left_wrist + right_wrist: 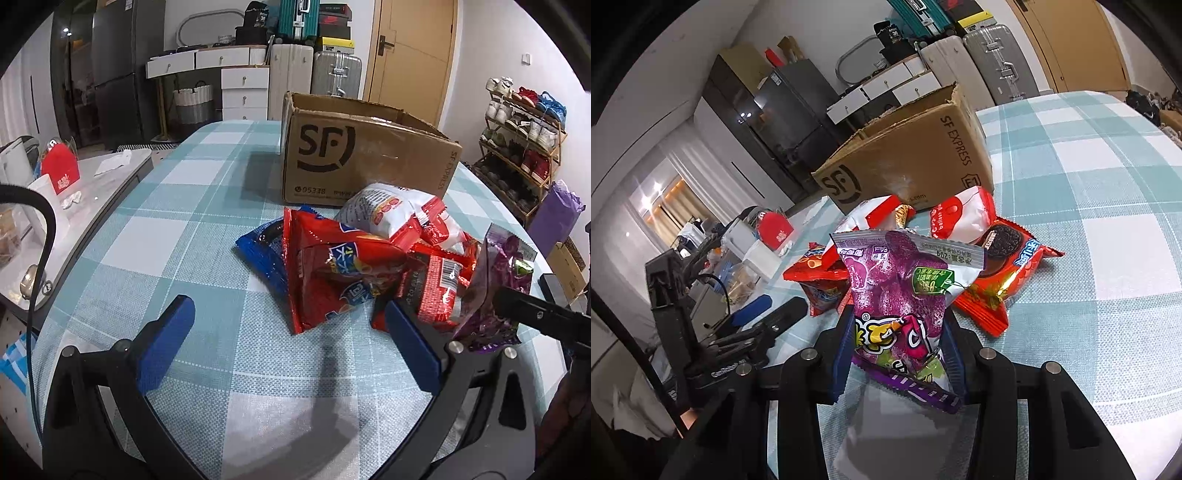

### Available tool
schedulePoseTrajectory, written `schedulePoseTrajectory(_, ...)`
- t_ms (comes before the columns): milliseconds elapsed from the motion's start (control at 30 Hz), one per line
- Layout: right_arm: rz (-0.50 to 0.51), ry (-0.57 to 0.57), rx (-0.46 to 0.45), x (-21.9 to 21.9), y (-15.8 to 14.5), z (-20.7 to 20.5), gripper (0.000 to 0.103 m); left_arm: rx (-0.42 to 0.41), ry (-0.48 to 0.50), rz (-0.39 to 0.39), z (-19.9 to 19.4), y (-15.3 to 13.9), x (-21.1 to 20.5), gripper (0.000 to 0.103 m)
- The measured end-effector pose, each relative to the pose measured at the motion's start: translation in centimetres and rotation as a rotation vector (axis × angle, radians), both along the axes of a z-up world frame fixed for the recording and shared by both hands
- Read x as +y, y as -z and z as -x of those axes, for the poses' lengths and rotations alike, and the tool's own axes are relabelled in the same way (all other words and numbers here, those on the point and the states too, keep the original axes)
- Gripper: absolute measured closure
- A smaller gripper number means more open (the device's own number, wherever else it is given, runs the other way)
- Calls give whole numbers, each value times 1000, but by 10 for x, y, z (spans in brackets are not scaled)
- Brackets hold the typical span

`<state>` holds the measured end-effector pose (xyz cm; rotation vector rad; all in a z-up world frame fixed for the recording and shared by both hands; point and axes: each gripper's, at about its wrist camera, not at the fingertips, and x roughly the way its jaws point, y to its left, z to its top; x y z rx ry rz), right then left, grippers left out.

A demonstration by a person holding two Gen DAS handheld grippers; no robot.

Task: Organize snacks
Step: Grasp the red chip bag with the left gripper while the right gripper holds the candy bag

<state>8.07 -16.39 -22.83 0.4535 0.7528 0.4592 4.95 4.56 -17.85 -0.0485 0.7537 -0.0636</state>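
Observation:
A pile of snack packets lies on the checked tablecloth in front of an open SF cardboard box. The pile holds a big red packet, a blue packet, a white and red packet and a red cookie packet. My right gripper is shut on a purple snack packet and holds it upright just above the table. The purple packet also shows in the left wrist view. My left gripper is open and empty, low over the table just in front of the pile.
The box stands behind the pile. A side table with a red carton is at the left. A shoe rack and a purple bag stand at the right, off the table.

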Motion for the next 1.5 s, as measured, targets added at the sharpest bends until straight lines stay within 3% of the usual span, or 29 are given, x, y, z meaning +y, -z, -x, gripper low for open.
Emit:
schedulePoseTrajectory(700,-29,15,-7,-11,6,5,59,-9,68,75,-17,-17,-5,1)
schedulePoseTrajectory(1500,-92,-29,-9,-13,9,0,59,98,82,109,-64,13,-14,1)
